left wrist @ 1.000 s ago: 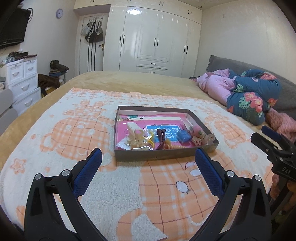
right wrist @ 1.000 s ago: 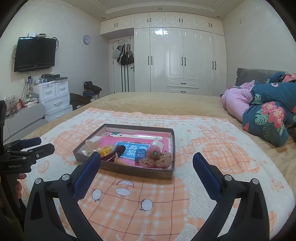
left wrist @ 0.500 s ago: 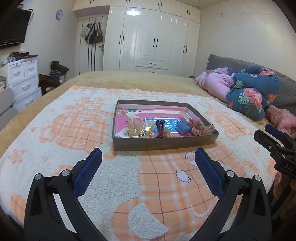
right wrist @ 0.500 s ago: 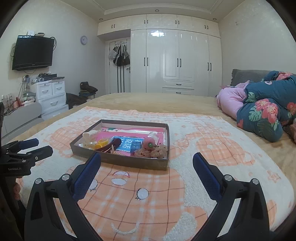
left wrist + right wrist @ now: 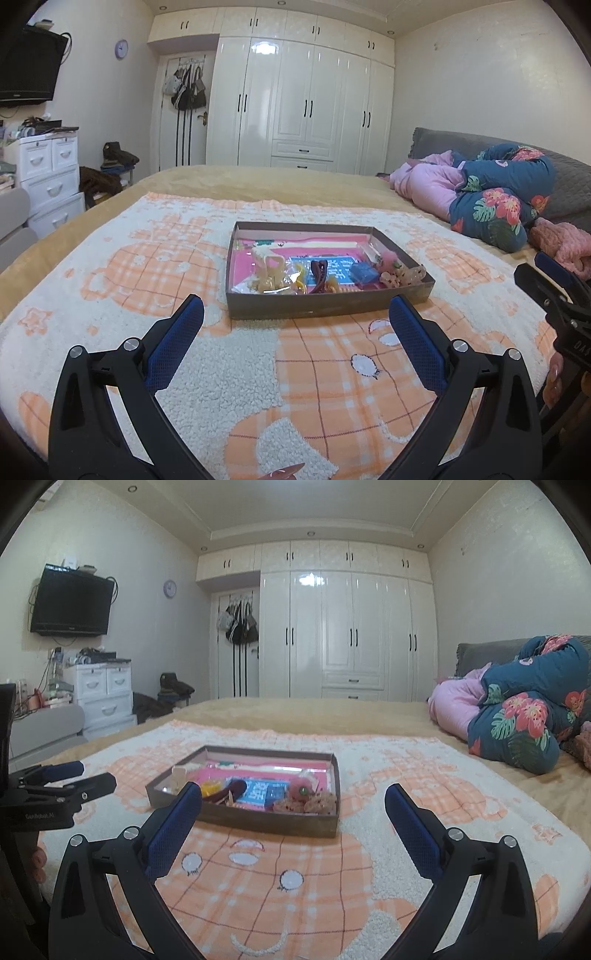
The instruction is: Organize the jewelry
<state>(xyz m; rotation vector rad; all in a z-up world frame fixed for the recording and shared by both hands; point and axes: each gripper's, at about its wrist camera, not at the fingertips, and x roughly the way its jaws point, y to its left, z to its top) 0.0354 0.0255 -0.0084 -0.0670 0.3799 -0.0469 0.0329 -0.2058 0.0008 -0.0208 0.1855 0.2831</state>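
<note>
Ahead of the left gripper, jaws spread wide and empty, a shallow brown tray of hair clips and trinkets sits on the orange-checked blanket, its long side running across the view. Only the right wrist view shows the wall television; there the right gripper, likewise agape, faces the tray cornerwise.

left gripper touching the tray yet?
Apart. In the left wrist view the left gripper hangs open short of the tray, with a strip of blanket showing between its fingertips and the tray's near wall.
</note>
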